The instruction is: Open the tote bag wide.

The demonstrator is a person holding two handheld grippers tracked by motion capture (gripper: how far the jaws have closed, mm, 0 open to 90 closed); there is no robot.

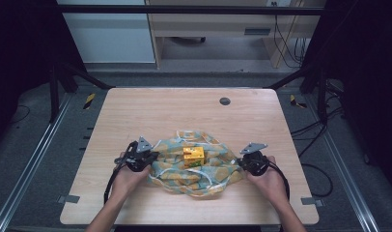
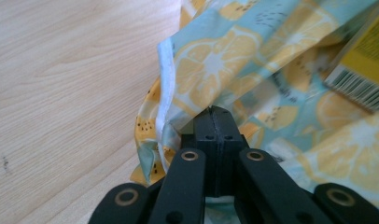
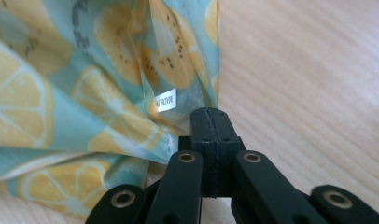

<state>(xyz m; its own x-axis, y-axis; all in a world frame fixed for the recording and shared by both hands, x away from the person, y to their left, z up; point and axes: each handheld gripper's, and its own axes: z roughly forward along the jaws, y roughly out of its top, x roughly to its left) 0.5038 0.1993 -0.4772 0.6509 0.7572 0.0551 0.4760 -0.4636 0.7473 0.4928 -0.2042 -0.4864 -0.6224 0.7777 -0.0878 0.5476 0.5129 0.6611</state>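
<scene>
Centrally, wooden desk point(image 1: 136, 111) carries crumpled lemon-print cloth point(image 1: 208, 174), near front edge. Yellow box point(image 1: 193, 156) sits on cloth middle, likely as load for wrapping. Left claw point(image 2: 214, 114) pinched tight on cloth's left fold; right claw point(image 3: 210, 116) likewise clamped on opposite edge, beside small white label point(image 3: 165, 100), so both sides can rise together.
</scene>
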